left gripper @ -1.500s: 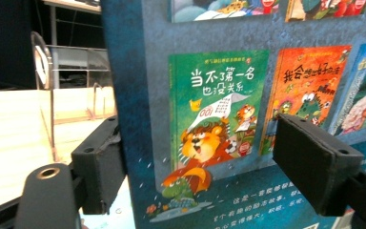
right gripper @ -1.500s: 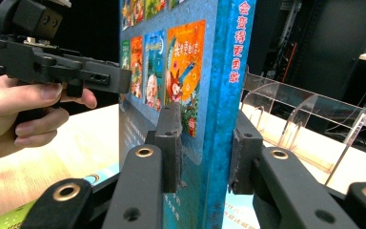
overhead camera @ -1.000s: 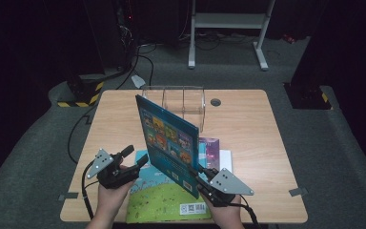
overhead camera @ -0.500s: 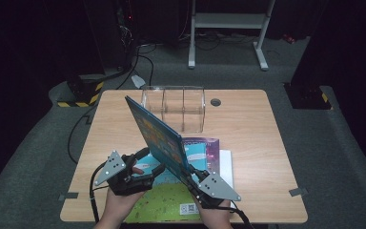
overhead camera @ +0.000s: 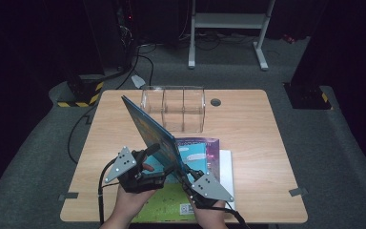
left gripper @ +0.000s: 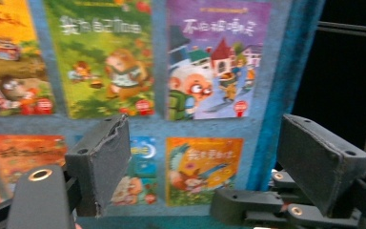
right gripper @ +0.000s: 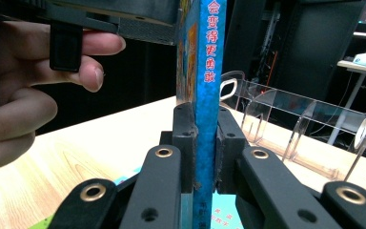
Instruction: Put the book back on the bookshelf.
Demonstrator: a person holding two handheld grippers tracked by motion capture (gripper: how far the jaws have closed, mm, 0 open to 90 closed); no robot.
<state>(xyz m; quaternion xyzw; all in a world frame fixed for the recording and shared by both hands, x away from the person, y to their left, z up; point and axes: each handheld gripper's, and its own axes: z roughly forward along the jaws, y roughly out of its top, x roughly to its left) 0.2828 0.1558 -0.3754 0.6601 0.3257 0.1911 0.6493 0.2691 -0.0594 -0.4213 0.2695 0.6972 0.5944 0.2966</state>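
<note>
Dark studio floor with grey carpet surrounds one pale wooden worktop (overhead camera: 248, 138).

Item 1: thin blue-covered picture book (overhead camera: 148, 132), one, held upright on edge and tilted over the near half of the worktop, its spine facing the person. In the right gripper view the blue spine (right gripper: 206, 90) with red characters stands vertical between the jaws.

Item 2: right claw (overhead camera: 187, 172), one, black with a grey three-cornered plate, clamped on the book's lower corner; both pads press the covers. The right hand (overhead camera: 210, 215) comes in from the bottom edge, the claw pointing away from the person and slightly up.

Item 3: left claw (overhead camera: 156, 149), one, black, same plate, held just left of the book's cover. Its jaws stand apart and have just been opening; the left gripper view shows the illustrated cover (left gripper: 171, 95) behind the two pads, with nothing pinched between them. The left hand (overhead camera: 129, 202) grips the handle from below, forearm entering at the bottom edge.

Item 4: flat picture books under the raised one, at least three: one green-covered (overhead camera: 164, 207), one with a purple edge (overhead camera: 209, 155), one white (overhead camera: 226, 167).

Item 5: clear acrylic divider rack (overhead camera: 174, 107), one, three compartments, standing at the worktop's far side, well apart from the claws.

Item 6: round grey cable grommet (overhead camera: 215, 101), one, just right of the rack.
</note>
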